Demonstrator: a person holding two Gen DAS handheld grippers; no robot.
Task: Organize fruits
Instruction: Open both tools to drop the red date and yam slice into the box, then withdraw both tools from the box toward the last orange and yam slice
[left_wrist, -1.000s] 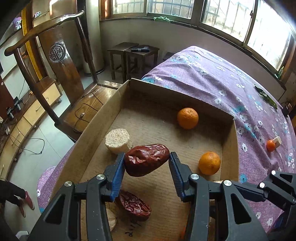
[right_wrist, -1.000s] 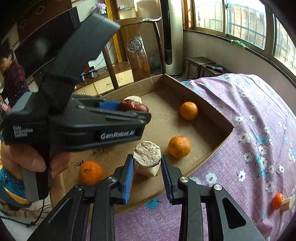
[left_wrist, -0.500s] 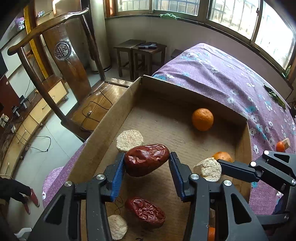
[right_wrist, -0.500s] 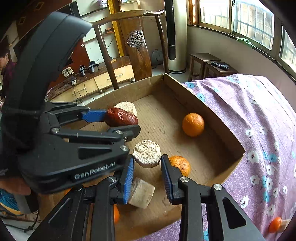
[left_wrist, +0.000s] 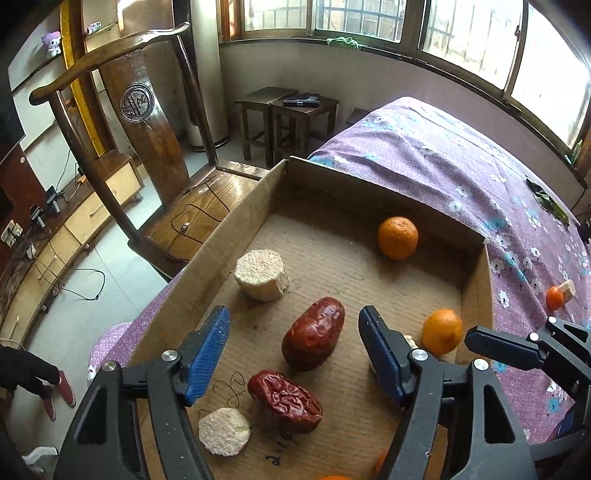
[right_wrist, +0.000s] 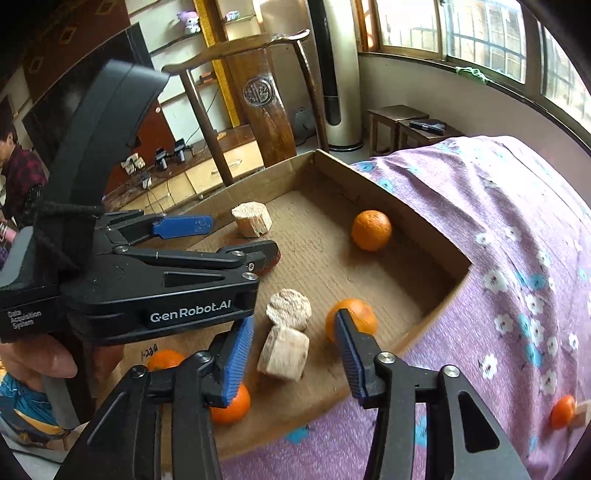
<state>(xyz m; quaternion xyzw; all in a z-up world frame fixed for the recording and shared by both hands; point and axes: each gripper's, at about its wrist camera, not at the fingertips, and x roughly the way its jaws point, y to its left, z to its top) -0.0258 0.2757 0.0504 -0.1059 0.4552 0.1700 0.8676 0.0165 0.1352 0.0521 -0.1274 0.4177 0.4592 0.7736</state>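
A cardboard box (left_wrist: 207, 266) lies on a purple bed. My left gripper (left_wrist: 293, 341) is open above a red date (left_wrist: 314, 334) lying on the box floor. A second date (left_wrist: 284, 402) lies just in front of it. My right gripper (right_wrist: 291, 350) is open over two beige corn-cob pieces (right_wrist: 286, 332) lying together in the box. Oranges (left_wrist: 398, 237) (left_wrist: 442, 330) and another cob piece (left_wrist: 261, 275) also lie in the box. In the right wrist view the left gripper (right_wrist: 236, 240) hides most of its date.
A wooden chair (left_wrist: 147, 147) stands beyond the box's left wall. A small orange with a beige piece (left_wrist: 556, 295) lies on the purple bedspread (left_wrist: 461, 166) to the right. Small oranges (right_wrist: 229, 406) lie in the box's near corner. A person (right_wrist: 18, 177) sits far left.
My left gripper has opened and dropped the red date onto the box floor. My right gripper has opened and left its cob piece beside another one.
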